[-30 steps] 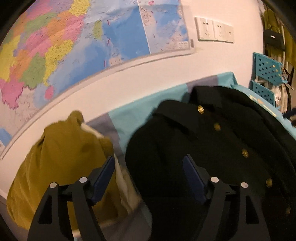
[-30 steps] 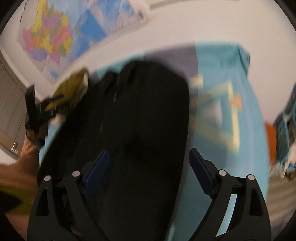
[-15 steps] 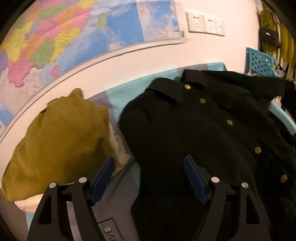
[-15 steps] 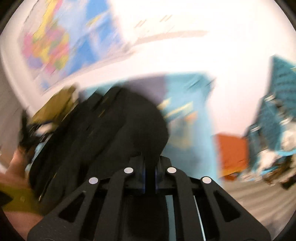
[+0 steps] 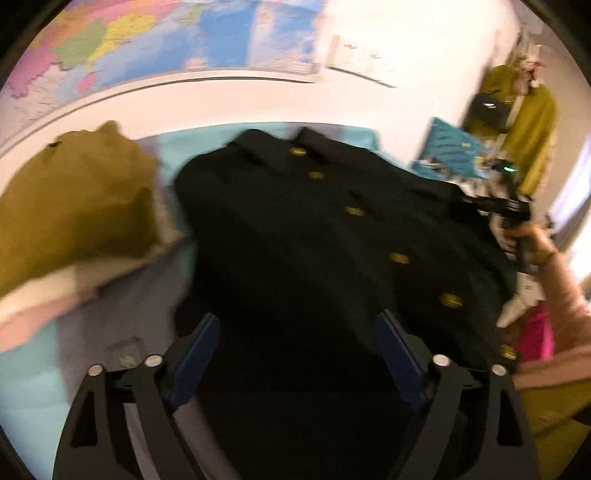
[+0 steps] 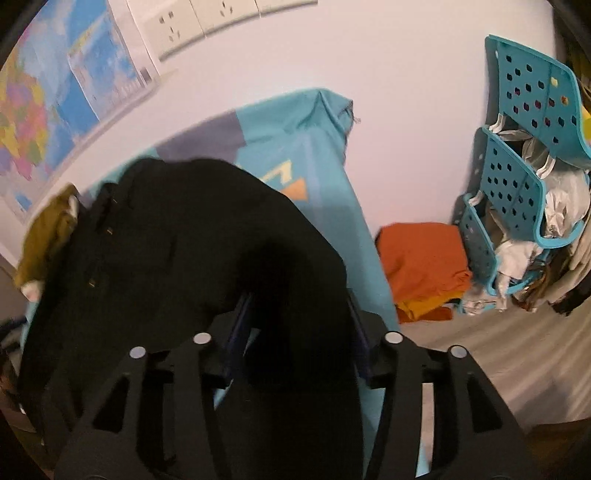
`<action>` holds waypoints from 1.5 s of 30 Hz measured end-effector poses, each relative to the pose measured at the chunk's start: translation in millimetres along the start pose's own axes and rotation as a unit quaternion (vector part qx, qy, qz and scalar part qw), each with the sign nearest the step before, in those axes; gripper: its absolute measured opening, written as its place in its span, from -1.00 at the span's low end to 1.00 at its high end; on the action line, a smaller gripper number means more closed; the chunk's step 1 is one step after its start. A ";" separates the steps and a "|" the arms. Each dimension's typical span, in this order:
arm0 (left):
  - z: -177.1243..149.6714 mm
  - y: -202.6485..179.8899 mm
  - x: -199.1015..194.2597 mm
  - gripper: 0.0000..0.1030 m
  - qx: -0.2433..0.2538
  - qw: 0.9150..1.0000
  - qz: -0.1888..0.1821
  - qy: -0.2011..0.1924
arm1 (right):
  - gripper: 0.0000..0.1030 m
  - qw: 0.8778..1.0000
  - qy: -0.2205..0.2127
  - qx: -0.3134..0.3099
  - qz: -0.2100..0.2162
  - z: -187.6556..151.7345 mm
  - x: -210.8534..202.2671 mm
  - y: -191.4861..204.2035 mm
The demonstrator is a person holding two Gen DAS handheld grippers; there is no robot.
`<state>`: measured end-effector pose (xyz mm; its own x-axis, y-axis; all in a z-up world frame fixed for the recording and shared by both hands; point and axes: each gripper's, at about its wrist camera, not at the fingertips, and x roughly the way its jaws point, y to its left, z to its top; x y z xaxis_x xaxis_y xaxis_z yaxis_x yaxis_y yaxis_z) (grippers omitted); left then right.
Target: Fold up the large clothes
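The black coat (image 5: 332,236) lies buttons-up on the teal-covered counter (image 6: 325,155), collar toward the wall. The right gripper (image 6: 299,325) pinches its sleeve; the left gripper (image 5: 295,354), fingers spread, hovers over the hem.

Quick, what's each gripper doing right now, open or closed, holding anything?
Left gripper: open, holding nothing, above the black coat.
Right gripper: closed on a fold of the black coat.

I saw a white wall (image 6: 399,74) with colourful map (image 5: 122,40), white sockets (image 6: 207,18), grey wood floor (image 6: 498,354), perforated teal plastic chairs (image 6: 517,184).
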<state>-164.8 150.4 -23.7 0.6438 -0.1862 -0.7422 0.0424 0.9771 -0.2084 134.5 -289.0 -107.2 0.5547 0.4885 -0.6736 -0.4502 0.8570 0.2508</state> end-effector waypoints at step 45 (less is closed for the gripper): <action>40.0 -38.5 19.1 0.27 0.061 0.993 0.098 -0.038 | -0.88 0.993 -0.044 -0.012 0.112 -43.0 -98.9 -2.8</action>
<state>-123.6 113.3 -4.3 0.7045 0.0117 -0.7096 0.0008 0.9999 0.0173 50.8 -346.8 -71.1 0.4965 0.6799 -0.5396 -0.5854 0.7213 0.3702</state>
